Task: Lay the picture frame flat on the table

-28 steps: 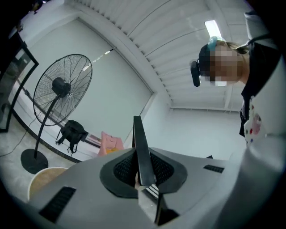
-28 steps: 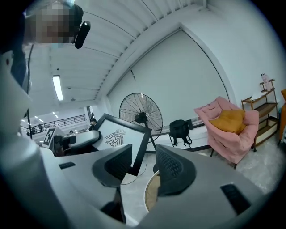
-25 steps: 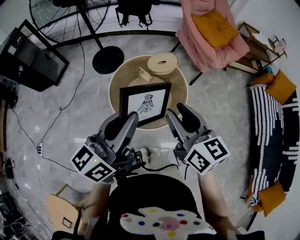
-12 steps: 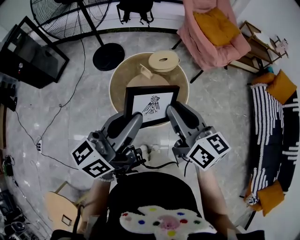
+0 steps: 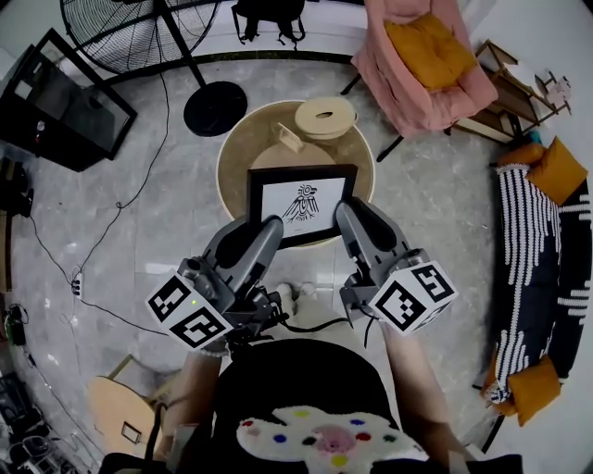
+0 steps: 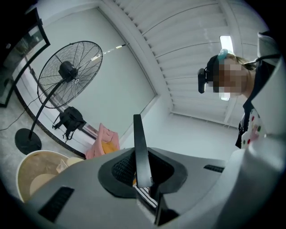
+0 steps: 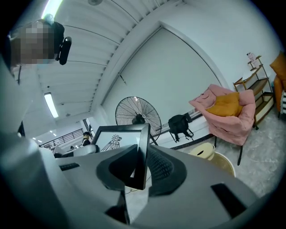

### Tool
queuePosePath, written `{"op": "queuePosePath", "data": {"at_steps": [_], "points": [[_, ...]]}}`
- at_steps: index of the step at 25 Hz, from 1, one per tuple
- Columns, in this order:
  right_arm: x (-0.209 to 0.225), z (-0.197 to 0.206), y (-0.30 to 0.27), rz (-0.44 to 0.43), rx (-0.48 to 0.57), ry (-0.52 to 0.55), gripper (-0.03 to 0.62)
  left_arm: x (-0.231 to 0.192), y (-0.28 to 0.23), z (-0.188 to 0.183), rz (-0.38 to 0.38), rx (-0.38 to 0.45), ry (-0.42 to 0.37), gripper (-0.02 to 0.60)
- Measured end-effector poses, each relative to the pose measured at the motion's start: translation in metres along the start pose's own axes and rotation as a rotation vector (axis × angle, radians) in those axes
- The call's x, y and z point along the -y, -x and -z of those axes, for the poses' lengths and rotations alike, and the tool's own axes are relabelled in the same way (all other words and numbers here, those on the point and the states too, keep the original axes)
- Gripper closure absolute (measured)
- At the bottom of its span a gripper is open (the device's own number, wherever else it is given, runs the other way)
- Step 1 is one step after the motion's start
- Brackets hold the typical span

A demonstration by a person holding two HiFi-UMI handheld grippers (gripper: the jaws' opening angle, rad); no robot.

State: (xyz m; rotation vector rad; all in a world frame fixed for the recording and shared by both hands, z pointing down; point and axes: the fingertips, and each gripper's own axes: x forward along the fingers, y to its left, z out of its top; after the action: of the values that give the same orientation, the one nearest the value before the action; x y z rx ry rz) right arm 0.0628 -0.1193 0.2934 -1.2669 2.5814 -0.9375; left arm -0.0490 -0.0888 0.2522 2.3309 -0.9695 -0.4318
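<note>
Left gripper (image 5: 266, 222) is clenched narrowly on the left edge of the picture frame (image 5: 301, 200). Right gripper (image 7: 139, 166) jaws are closing around the frame's right edge, pads not yet pressing.

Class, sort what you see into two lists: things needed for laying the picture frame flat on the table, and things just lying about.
Belongs to the job: picture frame; round table; left gripper, clamped on the frame; right gripper, jaws closing around its other edge.

Just lying about: standing fan; pink armchair; orange cushion; black backpack.
</note>
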Motion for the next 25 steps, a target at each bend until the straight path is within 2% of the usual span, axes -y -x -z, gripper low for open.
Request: {"op": "queuePosePath", "data": {"at_steps": [4, 8, 11, 16, 25], "points": [[0.004, -0.002, 0.001, 0.038, 0.01, 0.013, 0.51, -0.01, -0.002, 0.008, -0.091, -0.052, -0.062, 0.518], [0.006, -0.005, 0.002, 0.072, 0.02, 0.012, 0.51, -0.015, -0.003, 0.012, -0.15, -0.095, -0.128, 0.461], [0.008, -0.006, 0.003, 0.09, 0.021, 0.016, 0.511, -0.019, -0.001, 0.013, -0.183, -0.116, -0.162, 0.439], [0.006, -0.006, 0.002, 0.096, 0.017, 0.052, 0.511, -0.024, 0.002, 0.012, -0.214, -0.146, -0.214, 0.437], [0.001, 0.0, 0.004, 0.116, -0.014, 0.177, 0.512, -0.034, 0.006, 0.021, -0.259, -0.193, -0.219, 0.437]]}}
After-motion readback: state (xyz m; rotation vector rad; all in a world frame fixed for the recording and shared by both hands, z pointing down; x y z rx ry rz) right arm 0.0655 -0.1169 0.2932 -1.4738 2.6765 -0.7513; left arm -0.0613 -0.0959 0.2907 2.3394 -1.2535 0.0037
